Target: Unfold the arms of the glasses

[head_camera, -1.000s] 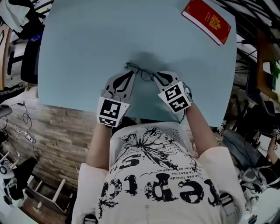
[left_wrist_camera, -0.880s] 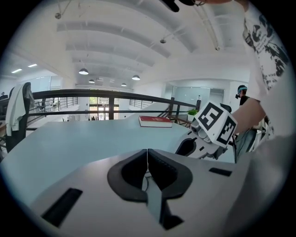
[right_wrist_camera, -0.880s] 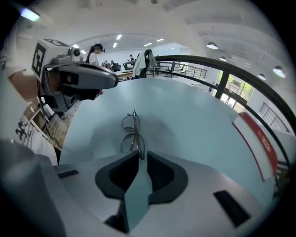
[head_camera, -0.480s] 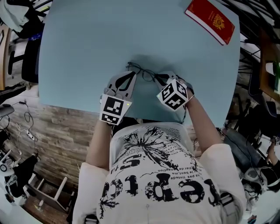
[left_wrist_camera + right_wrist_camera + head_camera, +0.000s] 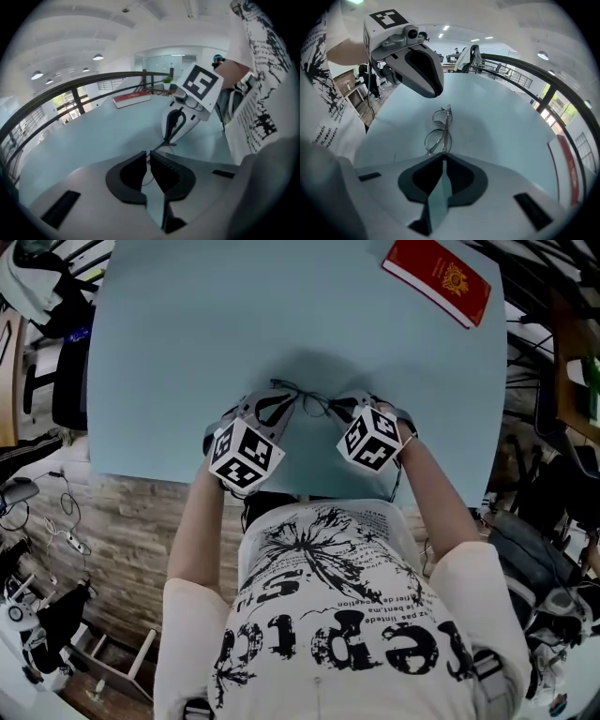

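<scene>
The pale blue desk (image 5: 187, 334) carries a red book (image 5: 437, 280) with a gold emblem, lying flat at its far right corner. Thin wire-framed glasses (image 5: 305, 399) sit close to the near edge, well apart from the book; whether they rest on the surface cannot be told.

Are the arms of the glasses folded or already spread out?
Folded, as far as shown: in the right gripper view the glasses show one straight arm lying along both lenses, and none sticks out sideways.
</scene>
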The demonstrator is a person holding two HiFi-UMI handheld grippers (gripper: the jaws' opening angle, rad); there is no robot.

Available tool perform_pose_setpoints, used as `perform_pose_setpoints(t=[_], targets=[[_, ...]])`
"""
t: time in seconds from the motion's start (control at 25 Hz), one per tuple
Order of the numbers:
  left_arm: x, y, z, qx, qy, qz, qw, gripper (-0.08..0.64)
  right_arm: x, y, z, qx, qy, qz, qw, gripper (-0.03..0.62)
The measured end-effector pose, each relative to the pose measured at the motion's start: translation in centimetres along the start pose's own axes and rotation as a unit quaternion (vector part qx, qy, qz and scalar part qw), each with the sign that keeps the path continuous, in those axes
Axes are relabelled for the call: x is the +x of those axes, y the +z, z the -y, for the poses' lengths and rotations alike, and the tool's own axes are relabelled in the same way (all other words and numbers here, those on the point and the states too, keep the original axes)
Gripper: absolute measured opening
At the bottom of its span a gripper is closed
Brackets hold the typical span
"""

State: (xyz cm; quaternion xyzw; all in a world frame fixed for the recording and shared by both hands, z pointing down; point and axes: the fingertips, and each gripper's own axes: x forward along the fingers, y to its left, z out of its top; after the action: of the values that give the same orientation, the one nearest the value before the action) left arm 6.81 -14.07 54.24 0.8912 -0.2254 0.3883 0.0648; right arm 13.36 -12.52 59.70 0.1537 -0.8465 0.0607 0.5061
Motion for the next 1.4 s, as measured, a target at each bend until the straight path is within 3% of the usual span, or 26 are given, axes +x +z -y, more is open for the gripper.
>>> perform_pose_setpoints(t=[0.04,0.12,0.2,0.52,0.64,0.88,1.4], targets=[[0.6,0.1,0.4,0.029,-0.015,-0.018,0.9993,0.029,-0.1,-0.2,0.0,-0.003,0.002,-0.003,1.0,0.037],[1.6,0.4,0.9,0.089,-0.039,-0.051,0.994,0.11,-0.2,-0.5,0.0,-0.008,0.007,-0.009,1.0,0.037],[2.6,0.6,1.4,0.136,-0.06,-0.073,0.9862,0.112,-0.3,-0.7,-0.2,-0.014,0.011,-0.013,1.0,0.037],[5.4,0.2,3.5,0.251,-0.112,-0.134,0.952,0.112,-0.6,-1.4,-0.6,-0.039,0.017,-0.021,0.999,0.037],[5.9,0.0,3.8,0.278,-0.115,-0.141,0.9433,0.071,-0.7,-1.5,-0.8,-0.042,0.02,-0.022,0.999,0.037],[6.4,-0.2,4.8,0.292,-0.133,-0.136,0.9374,0.038,-0.8,-2.1,-0.8,-0.046,0.022,-0.027,0.998,0.036],[4.0,1.1,4.3,0.195,-0.183,-0.061,0.9616,0.032,-0.8,-2.7,-0.9,-0.046,0.023,-0.041,0.998,0.035]])
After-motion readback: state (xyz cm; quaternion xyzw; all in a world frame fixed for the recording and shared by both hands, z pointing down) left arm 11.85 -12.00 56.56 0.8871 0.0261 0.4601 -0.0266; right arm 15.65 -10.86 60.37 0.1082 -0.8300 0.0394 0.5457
